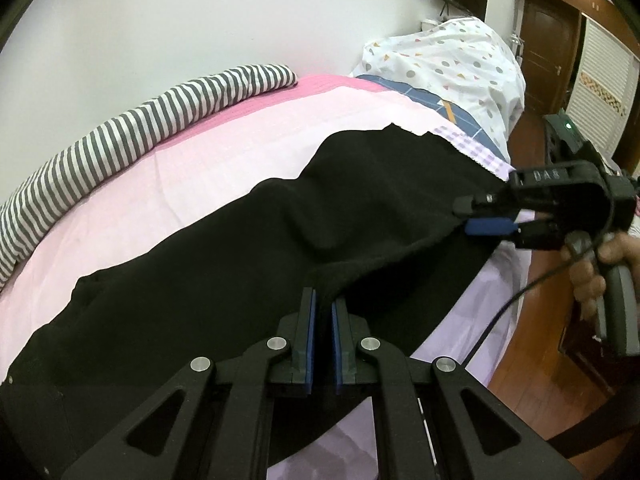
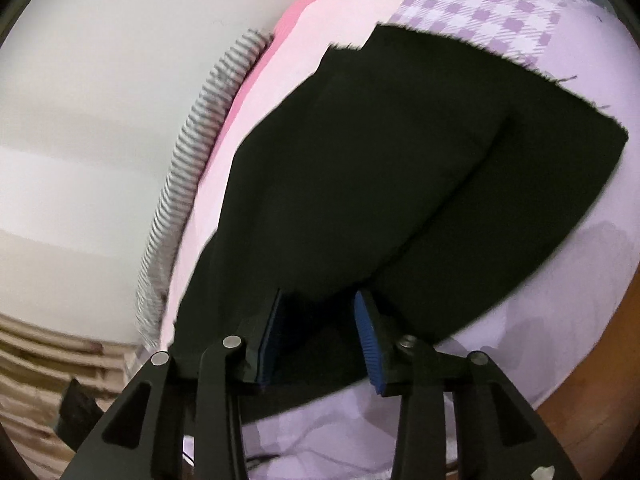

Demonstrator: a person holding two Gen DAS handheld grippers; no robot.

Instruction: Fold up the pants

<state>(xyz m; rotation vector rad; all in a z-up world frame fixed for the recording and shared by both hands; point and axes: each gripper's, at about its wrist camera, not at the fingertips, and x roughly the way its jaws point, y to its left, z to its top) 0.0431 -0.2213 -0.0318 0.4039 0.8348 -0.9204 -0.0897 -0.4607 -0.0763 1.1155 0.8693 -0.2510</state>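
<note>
**Pinch held left, right parted over the hem end**

Black pants [image 1: 248, 248] spread lengthwise on pink bed [image 1: 168, 176]. Left tool [image 1: 324, 304] clenched on a raised fold; right tool [image 2: 320, 304] released, cloth between unpressed pads. Best: seize near edge squarely, lift low, carry across. Wall side crowded by striped bolster [image 1: 132, 120]; floor side open.

- The bed [image 1: 168, 184] wore a pale pink and lilac sheet.
- Black pants [image 1: 248, 248] lay spread across it.
- A striped roll of cloth [image 1: 132, 120] lay along the wall side.
- A spotted white cloth [image 1: 452, 68] was heaped at the far end.
</note>
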